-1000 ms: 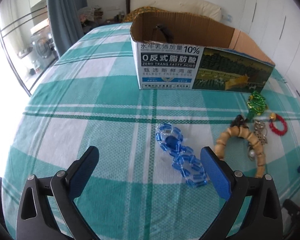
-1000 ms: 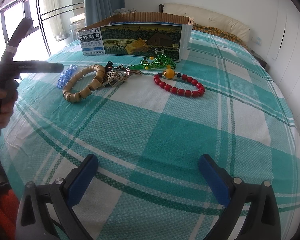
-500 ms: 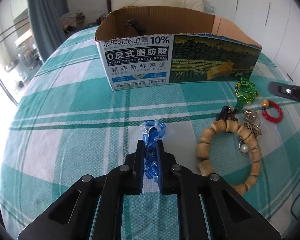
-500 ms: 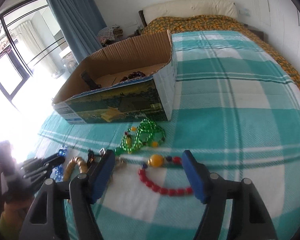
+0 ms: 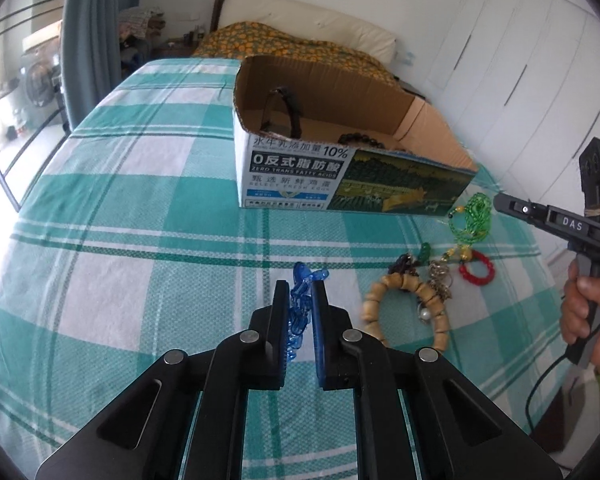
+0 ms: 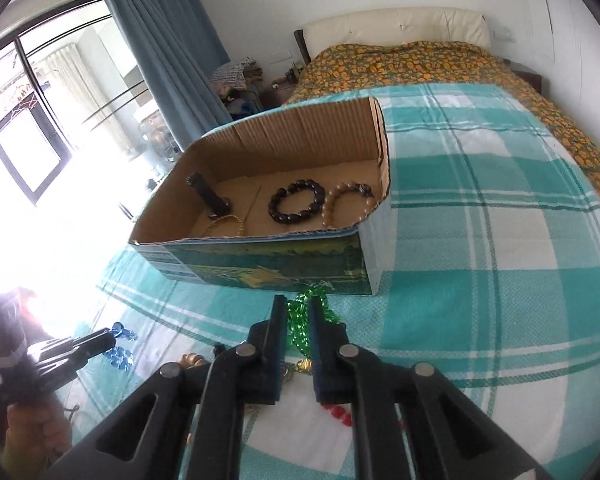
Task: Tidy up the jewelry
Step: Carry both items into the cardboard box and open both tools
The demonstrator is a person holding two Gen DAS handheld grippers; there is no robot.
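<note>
My left gripper (image 5: 300,292) is shut on a blue bead bracelet (image 5: 300,308) and holds it above the checked bedspread. My right gripper (image 6: 298,304) is shut on a green bead necklace (image 6: 300,322), just in front of the open cardboard box (image 6: 260,260). In the left wrist view the necklace (image 5: 474,216) lies right of the box (image 5: 340,184), near a wooden bead bracelet (image 5: 404,312) and a red bead bracelet (image 5: 478,274). Inside the box lie a dark bead bracelet (image 6: 298,208), a pale bracelet (image 6: 346,206) and a gold bangle (image 6: 222,226).
A black stand (image 6: 208,198) is upright in the box's left end. A tangle of charms (image 5: 436,280) sits between the wooden and red bracelets. The bed's pillow end, with an orange patterned cover (image 6: 420,64), is beyond the box. A window (image 6: 28,140) is at the left.
My left gripper closed on the blue bracelet and lifted it. My right gripper moved toward the box and closed on the green necklace.
</note>
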